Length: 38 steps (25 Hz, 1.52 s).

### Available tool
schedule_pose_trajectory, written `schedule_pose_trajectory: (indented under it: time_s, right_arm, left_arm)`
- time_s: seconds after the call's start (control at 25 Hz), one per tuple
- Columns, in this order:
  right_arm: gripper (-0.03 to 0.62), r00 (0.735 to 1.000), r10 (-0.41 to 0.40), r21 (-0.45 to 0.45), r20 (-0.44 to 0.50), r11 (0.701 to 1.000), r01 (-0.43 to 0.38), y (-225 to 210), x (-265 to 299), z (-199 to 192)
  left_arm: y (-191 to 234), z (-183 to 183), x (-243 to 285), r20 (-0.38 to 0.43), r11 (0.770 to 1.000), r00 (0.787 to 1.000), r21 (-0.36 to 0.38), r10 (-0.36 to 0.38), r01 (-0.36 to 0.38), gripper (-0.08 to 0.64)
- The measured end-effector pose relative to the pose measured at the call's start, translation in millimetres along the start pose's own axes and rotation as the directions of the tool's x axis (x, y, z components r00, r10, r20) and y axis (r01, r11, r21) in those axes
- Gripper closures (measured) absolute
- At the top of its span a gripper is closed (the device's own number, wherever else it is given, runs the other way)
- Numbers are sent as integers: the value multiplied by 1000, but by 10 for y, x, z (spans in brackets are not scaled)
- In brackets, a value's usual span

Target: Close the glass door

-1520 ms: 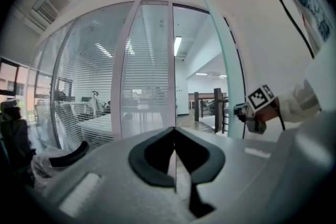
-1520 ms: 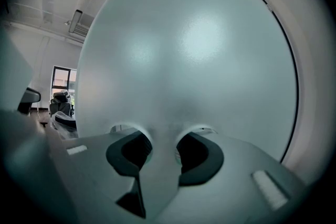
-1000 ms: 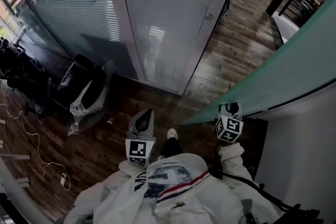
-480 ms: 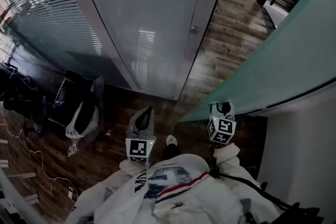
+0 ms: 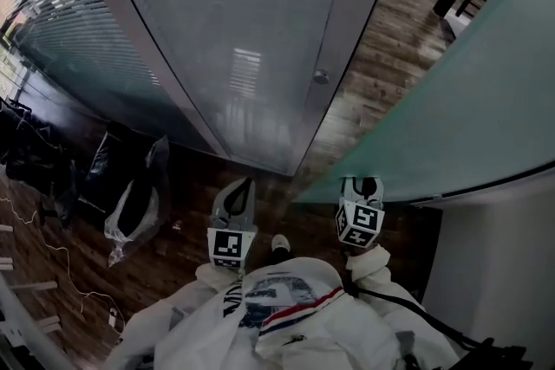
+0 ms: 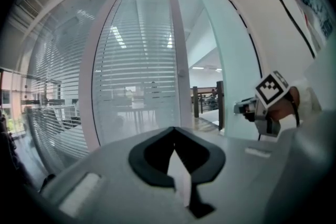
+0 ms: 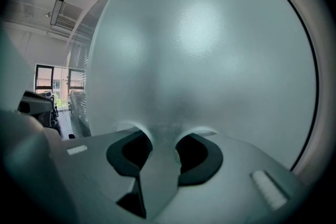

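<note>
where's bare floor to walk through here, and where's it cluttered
Bare wood floor runs through the gap between the partition frame and the glass door. The left is crowded: bags, chairs, a cable.

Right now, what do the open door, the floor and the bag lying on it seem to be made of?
Glass door: frosted glass with a pale green tint, matt; light passes through but no shapes do.
Floor: dark wood planks, or laminate made to look so; seams and grain show, slight sheen.
Bag: probably thin plastic film; crinkled, glossy, partly see-through.
</note>
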State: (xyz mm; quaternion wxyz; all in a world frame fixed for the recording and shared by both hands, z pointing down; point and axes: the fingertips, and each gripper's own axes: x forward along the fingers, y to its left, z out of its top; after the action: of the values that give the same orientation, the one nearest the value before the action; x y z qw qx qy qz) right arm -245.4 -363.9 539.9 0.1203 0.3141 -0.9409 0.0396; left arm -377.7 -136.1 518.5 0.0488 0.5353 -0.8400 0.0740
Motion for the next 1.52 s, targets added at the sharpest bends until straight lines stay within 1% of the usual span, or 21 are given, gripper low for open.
schedule_pose_trajectory:
  time_s: [0.24, 0.44, 0.6, 0.84, 1.04, 1.16, 1.28, 1.4, 1.52]
  right_arm:
    - [462, 1000, -15, 3, 14, 1000, 15, -44, 223, 74]
    - [463, 999, -37, 14, -4, 999, 37, -58, 455, 79]
    - [468, 999, -50, 25, -21, 998, 50, -89, 591, 106]
    - [469, 996, -77, 33, -45, 996, 78, -133, 738, 131]
    - [469, 995, -88, 38, -47, 995, 90, -135, 764, 138]
    - [469, 995, -87, 42, -43, 995, 89, -135, 759, 148]
    - [469, 995, -96, 41, -39, 994, 98, -152, 742, 132]
    - [469, 994, -104, 39, -20, 994, 104, -149, 759, 143]
    - [466, 995, -99, 45, -18, 994, 100, -164, 754, 140]
  left_arm:
    - [3, 144, 354, 41, 999, 999, 38, -5, 4, 565]
    - [1, 170, 638, 36, 997, 997, 46, -65, 63, 565]
    - [66, 319, 927, 49, 990, 991, 65, -126, 123, 565]
    - [124, 459, 1322, 70, 972, 972, 82, -226, 220, 565]
    - [97, 436, 1430, 65, 950, 949, 76, -308, 303, 565]
    - [125, 380, 1497, 53, 941, 940, 62, -336, 333, 565]
    - [137, 368, 1548, 75, 932, 929, 56, -362, 359, 565]
    - [150, 319, 1609, 78, 922, 919, 50, -387, 384, 565]
    - [91, 324, 1609, 91, 906, 902, 50, -423, 420, 565]
